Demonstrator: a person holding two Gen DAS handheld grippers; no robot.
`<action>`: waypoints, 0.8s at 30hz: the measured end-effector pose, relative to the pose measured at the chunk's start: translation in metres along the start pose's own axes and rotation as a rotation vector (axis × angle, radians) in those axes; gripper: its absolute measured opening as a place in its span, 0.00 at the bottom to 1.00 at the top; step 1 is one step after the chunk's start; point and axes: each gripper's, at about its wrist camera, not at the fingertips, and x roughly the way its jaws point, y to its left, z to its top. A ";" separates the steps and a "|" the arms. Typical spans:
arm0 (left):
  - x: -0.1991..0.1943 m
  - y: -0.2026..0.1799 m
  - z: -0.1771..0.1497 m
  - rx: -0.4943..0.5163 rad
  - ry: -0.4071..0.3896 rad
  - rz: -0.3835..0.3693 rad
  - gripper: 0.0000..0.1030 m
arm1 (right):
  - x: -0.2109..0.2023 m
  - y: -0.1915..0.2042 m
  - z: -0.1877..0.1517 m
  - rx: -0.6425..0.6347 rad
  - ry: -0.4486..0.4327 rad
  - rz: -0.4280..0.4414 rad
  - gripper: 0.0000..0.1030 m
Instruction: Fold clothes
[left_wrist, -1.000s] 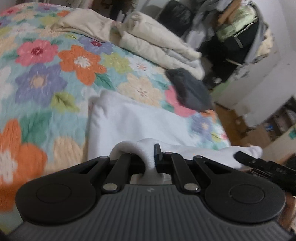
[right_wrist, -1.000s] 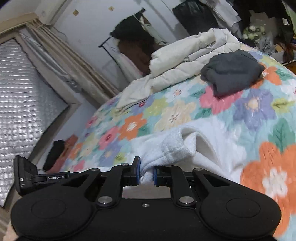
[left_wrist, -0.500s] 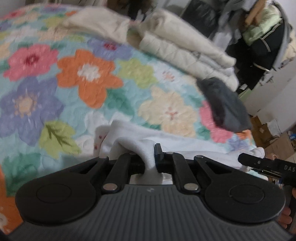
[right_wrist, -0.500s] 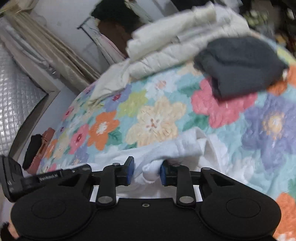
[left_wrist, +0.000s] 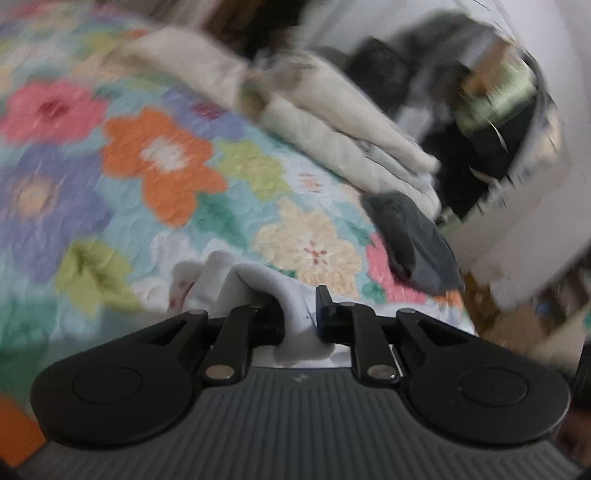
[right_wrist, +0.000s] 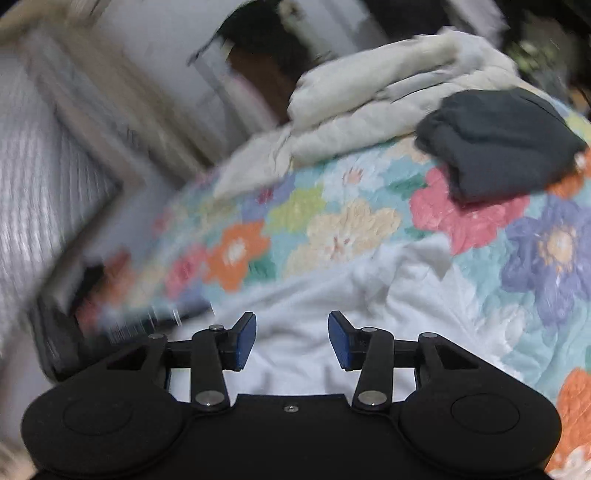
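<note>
Left gripper (left_wrist: 300, 314) still pinching white garment (right_wrist: 306, 325), bunched on floral quilt (left_wrist: 155, 206) nearer than dark folded item (right_wrist: 495, 144). Right gripper (right_wrist: 291, 341) now spreading wide, releasing its corner; fold apparently being laid down.

One white garment (right_wrist: 314, 317), one dark folded garment (right_wrist: 495, 144), one cream quilt (right_wrist: 388, 107), two claws.

White, soft, fleece-like garment (right_wrist: 332, 295): lies spread low in the centre of the right wrist frame on the bed, surface rumpled with shallow creases. In the left wrist frame one bunched fold of the same white garment (left_wrist: 258, 291) rises at lower centre. Dark grey folded garment (right_wrist: 495, 144): lies compact at upper right, apart from the white one.
</note>
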 end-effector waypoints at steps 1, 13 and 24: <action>0.000 0.008 0.001 -0.078 0.008 -0.017 0.14 | 0.009 0.009 -0.008 -0.024 0.028 -0.022 0.48; -0.038 0.047 -0.007 -0.079 -0.011 -0.028 0.29 | 0.111 0.034 -0.011 -0.027 0.034 -0.255 0.47; -0.052 0.035 -0.047 0.105 0.115 0.141 0.51 | 0.018 0.004 -0.034 0.188 -0.133 -0.175 0.52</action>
